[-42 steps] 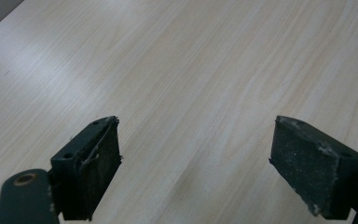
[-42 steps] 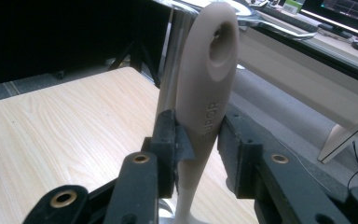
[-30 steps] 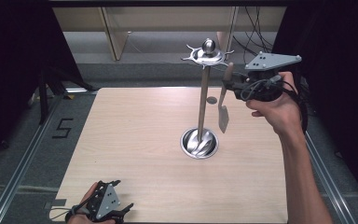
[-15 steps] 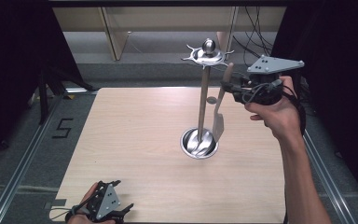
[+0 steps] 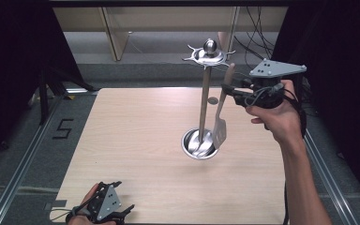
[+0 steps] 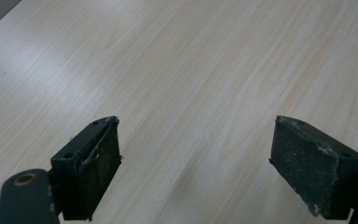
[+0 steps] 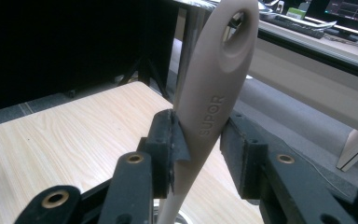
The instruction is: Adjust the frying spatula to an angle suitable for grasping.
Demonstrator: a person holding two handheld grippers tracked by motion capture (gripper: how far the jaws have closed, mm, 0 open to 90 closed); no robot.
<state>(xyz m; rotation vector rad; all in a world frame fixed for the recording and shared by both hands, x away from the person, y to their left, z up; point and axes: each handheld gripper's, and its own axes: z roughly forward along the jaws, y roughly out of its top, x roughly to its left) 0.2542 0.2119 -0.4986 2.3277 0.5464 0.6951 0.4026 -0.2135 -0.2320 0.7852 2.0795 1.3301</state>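
Beige-handled spatula (image 5: 221,115) hangs near upright in the air at table's (image 5: 136,140) right-centre, slotted metal blade down, just beside the utensil stand's pole (image 5: 203,105) & over its round steel base (image 5: 199,144). Hanging hole at handle top sits near the stand's hook ring (image 5: 209,55); can't tell if touching. Handle reads "SUPOR" in right gripper view (image 7: 205,107).

R gripper (image 5: 232,89), held up in the right hand (image 5: 276,115), jaws narrow, clamped on the handle w/ a pad each side.

L gripper (image 5: 117,213) low at near-left table edge, in the left hand (image 5: 86,206), jaws wide apart over bare wood, holding nothing (image 6: 196,168).
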